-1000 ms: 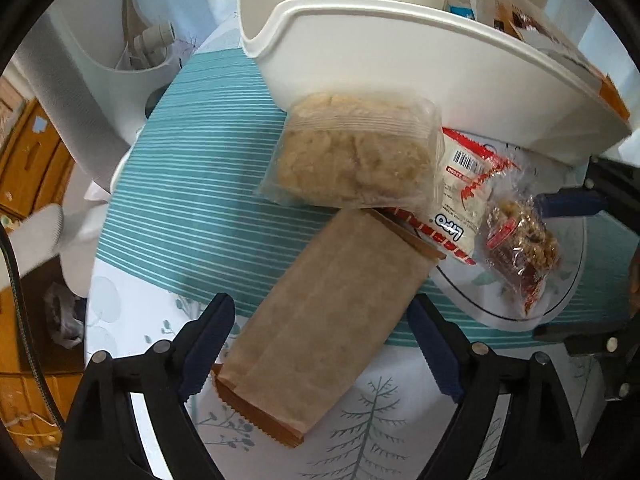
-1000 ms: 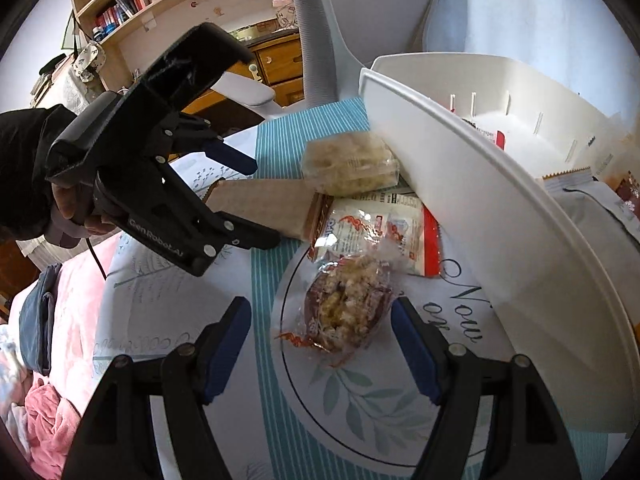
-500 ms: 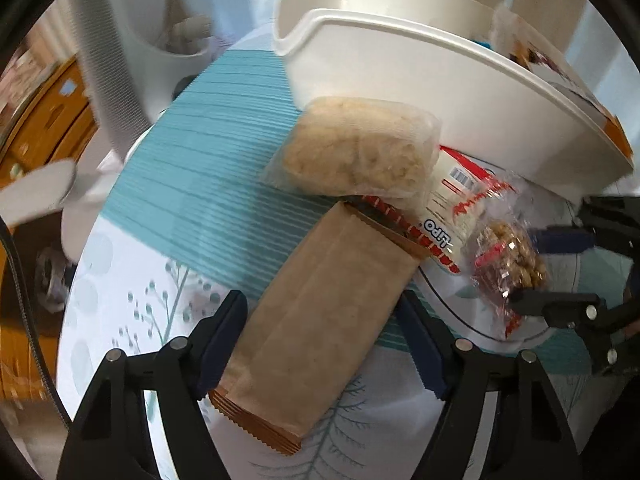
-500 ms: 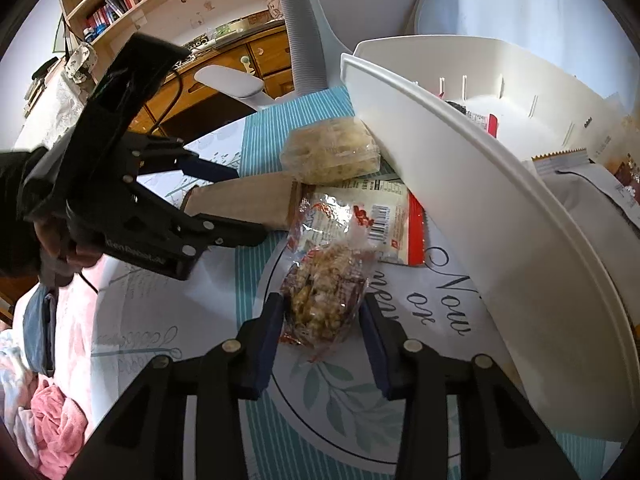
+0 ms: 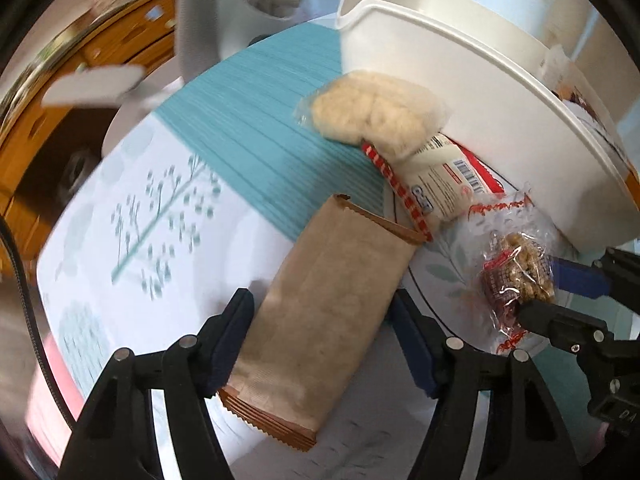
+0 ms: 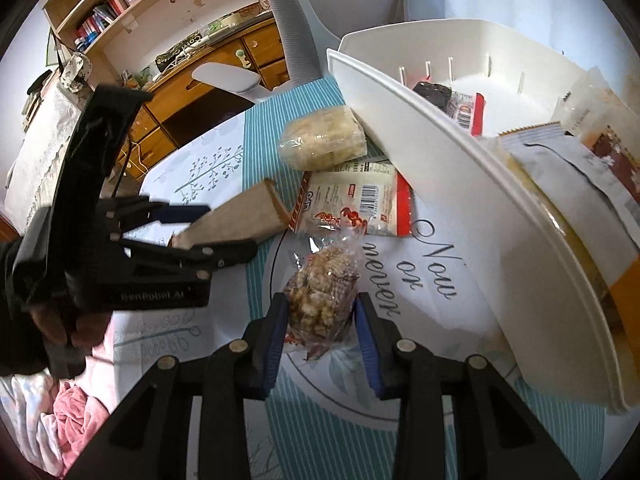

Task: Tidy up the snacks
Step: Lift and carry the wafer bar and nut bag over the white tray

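Blue-padded right gripper (image 6: 320,330) pinches the nut cluster packet (image 6: 322,300); at nine o'clock, left gripper (image 5: 324,340), closing, straddles the brown packet (image 5: 324,320).

Home study or bedroom: wooden bookshelf (image 6: 120,12) with books, drawer desk (image 6: 224,68), office chair (image 6: 280,20), patterned tablecloth (image 6: 208,168).

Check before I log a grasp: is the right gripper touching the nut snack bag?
Touching: the right wrist view shows the right gripper pads pressed against the nut snack bag.

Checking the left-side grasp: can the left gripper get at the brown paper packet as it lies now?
Probably yes. The left gripper already straddles the brown paper packet, jaws just closing; nothing lies on that end, and the right gripper is off on the nut bag.
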Demonstrator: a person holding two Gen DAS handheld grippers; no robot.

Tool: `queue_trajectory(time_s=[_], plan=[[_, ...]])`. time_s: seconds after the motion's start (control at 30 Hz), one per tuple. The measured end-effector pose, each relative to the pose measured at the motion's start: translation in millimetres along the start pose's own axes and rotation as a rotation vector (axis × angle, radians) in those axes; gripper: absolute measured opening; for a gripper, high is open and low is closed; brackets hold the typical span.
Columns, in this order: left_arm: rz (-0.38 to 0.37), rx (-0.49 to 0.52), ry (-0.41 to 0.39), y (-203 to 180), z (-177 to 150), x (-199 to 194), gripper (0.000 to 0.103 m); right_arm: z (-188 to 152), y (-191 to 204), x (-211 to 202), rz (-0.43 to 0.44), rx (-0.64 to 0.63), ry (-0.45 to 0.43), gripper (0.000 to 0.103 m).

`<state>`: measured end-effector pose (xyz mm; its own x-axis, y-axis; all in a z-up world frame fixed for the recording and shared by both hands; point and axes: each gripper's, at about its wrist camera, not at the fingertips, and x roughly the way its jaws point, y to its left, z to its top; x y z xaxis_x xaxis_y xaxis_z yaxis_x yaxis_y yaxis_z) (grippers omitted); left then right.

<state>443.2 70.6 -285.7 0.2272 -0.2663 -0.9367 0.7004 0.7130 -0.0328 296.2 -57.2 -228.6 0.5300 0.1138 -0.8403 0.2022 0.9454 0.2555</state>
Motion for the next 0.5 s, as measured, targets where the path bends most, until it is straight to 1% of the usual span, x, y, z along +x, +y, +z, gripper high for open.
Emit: queue_trajectory(time_s=[0.23,0.27,0.3,0.37,0.4,0.5], plan=[[-0.019,-0.241,0.027,-10.0,-35.1,-15.1,0.068,-10.0,2.6,-16.1,0.002,-0.013,-0.001,0.034],[-0.019,-0.263,0.032,-11.3,-40.7,-17.7,0.066,-12.0,3.1,-18.5,0.005,-0.015,0.002,0.034],[-0.017,-0.292,0.037,-12.7,-47.4,-20.6,0.066,-15.0,3.9,-22.2,0.011,-0.016,0.008,0.034],[-0.018,-0.334,0.051,-15.5,-59.2,-24.6,0.065,-17.9,4.5,-27.0,0.023,-0.013,0.015,0.034],[-0.016,-0.35,0.056,-18.0,-65.9,-26.3,0.064,-21.2,4.2,-31.7,0.028,-0.012,0.017,0.034],[-0.006,-0.388,0.075,-26.9,-80.3,-32.6,0.062,-31.4,4.4,-46.0,0.046,-0.012,0.021,0.034]])
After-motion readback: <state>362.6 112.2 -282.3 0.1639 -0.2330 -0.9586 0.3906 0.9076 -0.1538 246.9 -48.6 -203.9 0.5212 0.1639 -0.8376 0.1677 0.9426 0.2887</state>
